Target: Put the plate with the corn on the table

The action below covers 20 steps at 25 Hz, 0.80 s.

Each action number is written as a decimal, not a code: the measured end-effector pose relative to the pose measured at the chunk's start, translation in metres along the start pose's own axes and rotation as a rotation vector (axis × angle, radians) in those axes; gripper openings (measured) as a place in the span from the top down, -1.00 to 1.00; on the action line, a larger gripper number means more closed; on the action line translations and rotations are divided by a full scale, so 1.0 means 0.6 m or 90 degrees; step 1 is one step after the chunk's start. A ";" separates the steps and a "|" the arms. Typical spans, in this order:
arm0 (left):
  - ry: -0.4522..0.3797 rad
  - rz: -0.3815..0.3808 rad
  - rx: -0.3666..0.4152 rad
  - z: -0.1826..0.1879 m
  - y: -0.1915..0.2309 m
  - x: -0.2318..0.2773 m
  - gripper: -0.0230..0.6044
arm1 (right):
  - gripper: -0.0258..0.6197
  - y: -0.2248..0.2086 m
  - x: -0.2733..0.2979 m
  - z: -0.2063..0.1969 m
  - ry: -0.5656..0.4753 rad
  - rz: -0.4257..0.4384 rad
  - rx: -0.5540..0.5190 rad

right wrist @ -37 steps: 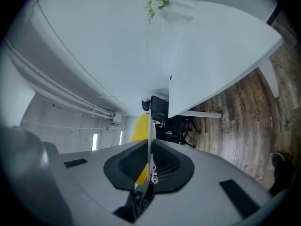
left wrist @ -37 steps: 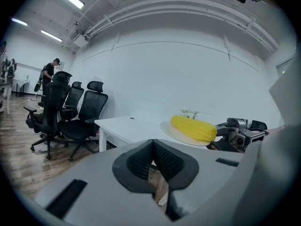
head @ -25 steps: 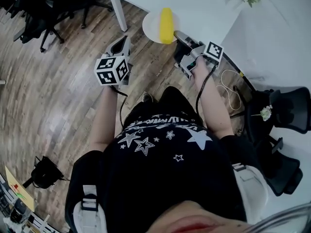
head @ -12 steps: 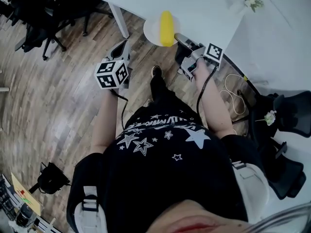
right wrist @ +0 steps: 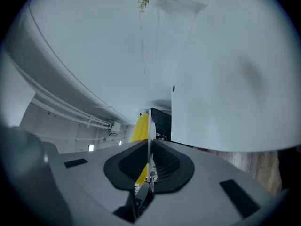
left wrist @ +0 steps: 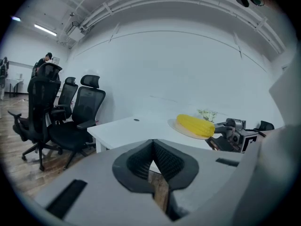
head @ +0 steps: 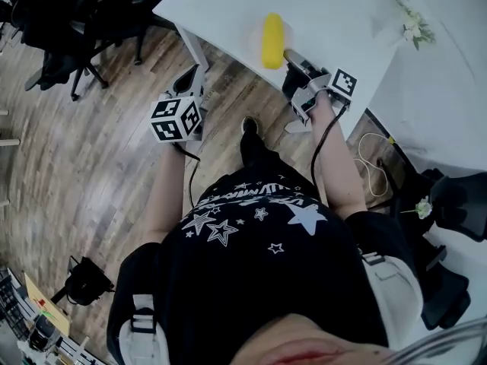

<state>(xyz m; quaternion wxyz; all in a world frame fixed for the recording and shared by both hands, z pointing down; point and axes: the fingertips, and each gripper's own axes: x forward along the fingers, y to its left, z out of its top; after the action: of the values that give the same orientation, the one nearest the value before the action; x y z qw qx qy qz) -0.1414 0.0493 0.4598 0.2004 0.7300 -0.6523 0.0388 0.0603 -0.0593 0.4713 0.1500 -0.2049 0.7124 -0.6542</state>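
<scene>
Two handheld claws extend forward from a person in a black shirt printed with white stars (head: 251, 265), seen from above. The right claw (head: 290, 56), at about 1 o'clock from the person, is clenched on the near rim of a pale round plate (head: 255, 42). In the right gripper view the plate shows edge-on as a thin white line pinched between the dark ribbed pads (right wrist: 129, 161). A yellow cob of corn (head: 272, 40) lies on the plate, its length running from 6 to 12 o'clock. Plate and corn are over the near edge of a white rectangular counter (head: 335, 6) at 12 o'clock; whether the plate touches the surface cannot be told. The left claw (head: 190, 76), at 11 o'clock, is clenched on nothing, its pads meeting. It is held above a brown wooden floor (head: 99, 150), apart from the counter. A small sprig of white flowers (head: 416, 29) lies on the counter at 2 o'clock. Black office chairs (head: 61, 21) stand at 10 o'clock.
</scene>
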 end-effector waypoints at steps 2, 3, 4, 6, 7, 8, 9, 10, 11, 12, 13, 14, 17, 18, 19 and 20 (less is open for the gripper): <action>0.004 0.001 0.002 0.016 0.015 0.040 0.91 | 0.84 -0.002 0.031 0.032 0.002 0.001 -0.006; 0.006 0.001 0.004 0.024 0.022 0.060 0.91 | 0.83 -0.003 0.047 0.047 0.004 0.003 -0.009; 0.007 0.000 0.005 0.032 0.028 0.081 0.91 | 0.84 -0.004 0.062 0.061 0.005 0.005 -0.010; 0.010 -0.004 0.006 0.049 0.035 0.121 0.91 | 0.83 -0.006 0.089 0.091 0.004 0.006 -0.008; 0.011 -0.007 0.007 0.057 0.038 0.141 0.91 | 0.83 -0.008 0.101 0.106 0.002 0.005 -0.007; 0.011 -0.009 0.009 0.066 0.040 0.159 0.91 | 0.83 -0.009 0.113 0.121 0.001 0.006 -0.005; 0.012 -0.009 0.011 0.075 0.043 0.177 0.91 | 0.83 -0.010 0.125 0.136 0.001 0.006 -0.003; 0.013 -0.010 0.013 0.083 0.047 0.195 0.91 | 0.83 -0.011 0.137 0.151 0.000 0.007 -0.001; 0.014 -0.010 0.013 0.090 0.051 0.213 0.91 | 0.83 -0.013 0.148 0.165 -0.001 0.008 0.002; 0.015 -0.010 0.013 0.097 0.055 0.230 0.91 | 0.83 -0.016 0.158 0.180 -0.002 0.006 0.003; 0.015 -0.010 0.012 0.104 0.059 0.248 0.91 | 0.83 -0.018 0.168 0.196 -0.003 0.004 0.003; 0.016 -0.010 0.012 0.111 0.062 0.265 0.91 | 0.83 -0.020 0.178 0.212 -0.004 0.003 0.001; 0.017 -0.012 0.018 0.129 0.067 0.314 0.91 | 0.83 -0.024 0.204 0.257 -0.007 0.007 0.002; 0.018 -0.013 0.019 0.133 0.067 0.329 0.91 | 0.83 -0.026 0.211 0.271 -0.008 0.009 0.003; 0.019 -0.014 0.021 0.137 0.068 0.343 0.91 | 0.83 -0.030 0.218 0.283 -0.009 0.009 0.004; 0.020 -0.015 0.022 0.140 0.069 0.355 0.91 | 0.83 -0.033 0.225 0.293 -0.009 0.008 0.003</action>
<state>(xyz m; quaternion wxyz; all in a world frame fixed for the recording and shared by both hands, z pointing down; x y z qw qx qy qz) -0.1676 -0.1820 0.4606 0.1984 0.7401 -0.6398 0.0590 0.0293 -0.2795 0.4810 0.1601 -0.2047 0.7112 -0.6532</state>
